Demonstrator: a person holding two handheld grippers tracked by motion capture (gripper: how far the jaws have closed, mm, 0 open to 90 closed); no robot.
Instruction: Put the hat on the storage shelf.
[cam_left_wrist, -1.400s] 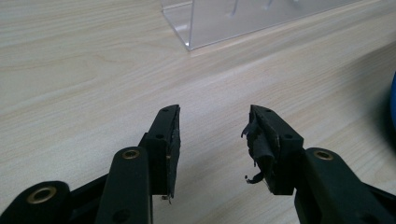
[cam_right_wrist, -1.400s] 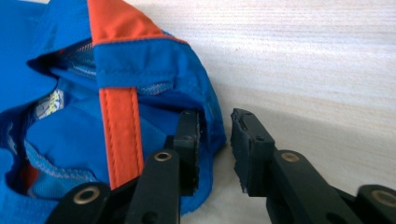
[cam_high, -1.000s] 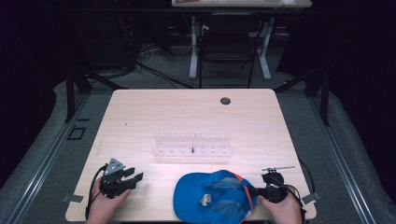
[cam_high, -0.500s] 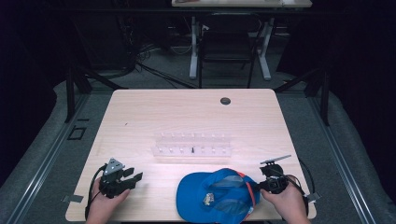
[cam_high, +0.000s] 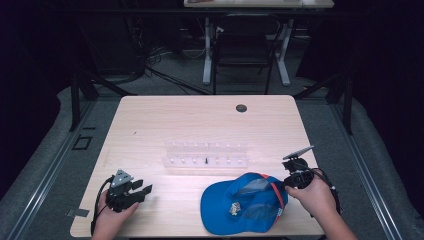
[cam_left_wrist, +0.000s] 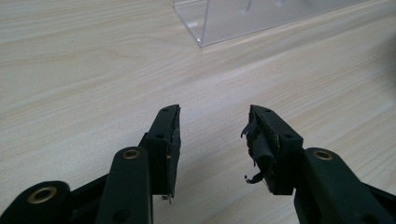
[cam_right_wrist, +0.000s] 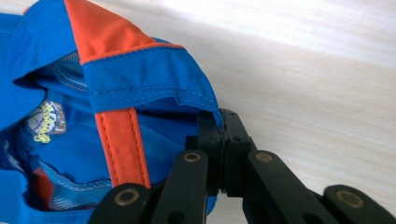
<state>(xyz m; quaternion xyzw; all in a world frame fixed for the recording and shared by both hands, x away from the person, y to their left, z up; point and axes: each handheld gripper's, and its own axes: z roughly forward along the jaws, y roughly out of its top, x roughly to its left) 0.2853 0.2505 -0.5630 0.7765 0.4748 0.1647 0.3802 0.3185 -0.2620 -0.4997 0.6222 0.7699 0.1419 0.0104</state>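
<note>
My right gripper (cam_right_wrist: 219, 135) pinches the rear rim of the blue fabric cap with orange trim (cam_high: 240, 202). My left gripper (cam_left_wrist: 212, 140) rests empty at nine o'clock of it, jaws apart, the clear plastic rack (cam_high: 206, 156) at twelve.

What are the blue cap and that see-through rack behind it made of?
The cap looks like thin woven fabric, matte, with visible stitching, folds and an orange strap. The rack seems to be clear glossy plastic, likely acrylic: the table shows through it.
</note>
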